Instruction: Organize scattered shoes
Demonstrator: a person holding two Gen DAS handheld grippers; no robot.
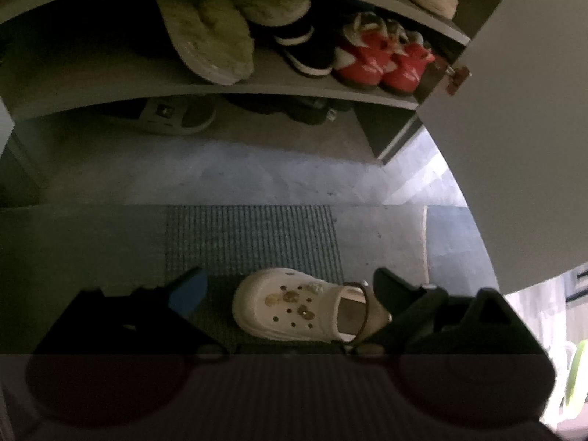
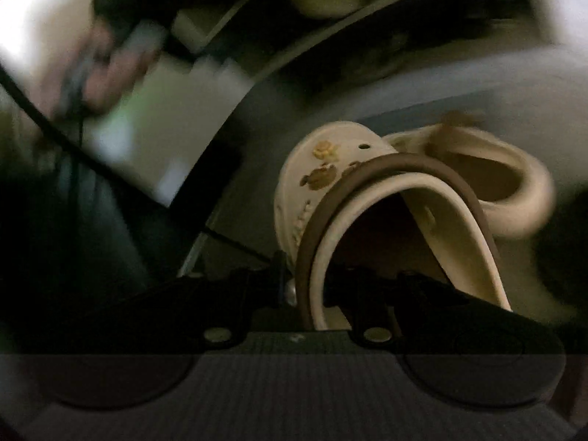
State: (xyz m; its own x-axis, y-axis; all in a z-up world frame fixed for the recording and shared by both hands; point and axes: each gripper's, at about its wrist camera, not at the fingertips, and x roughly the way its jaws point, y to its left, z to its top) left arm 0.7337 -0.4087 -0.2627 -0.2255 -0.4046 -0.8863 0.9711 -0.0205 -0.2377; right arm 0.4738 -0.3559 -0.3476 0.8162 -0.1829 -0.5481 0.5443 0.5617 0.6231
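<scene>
A cream clog with charms (image 1: pixel 290 307) lies on its sole on a grey doormat (image 1: pixel 253 242) in the left wrist view. My left gripper (image 1: pixel 290 290) is open, its fingers on either side of the clog, above it. In the blurred right wrist view, my right gripper (image 2: pixel 312 294) is shut on the brown-edged heel strap of a second cream clog (image 2: pixel 367 198), which hangs lifted and tilted in front of the camera. An open shoe cabinet (image 1: pixel 257 88) stands ahead with shoes on its shelves.
The shelves hold fluffy green slippers (image 1: pixel 217 33), black sneakers (image 1: pixel 308 51), red sneakers (image 1: pixel 382 62) and a grey slide (image 1: pixel 172 117) at the bottom. The cabinet door (image 1: pixel 522 128) stands open at the right. A person's hand (image 2: pixel 95 70) shows blurred at the left.
</scene>
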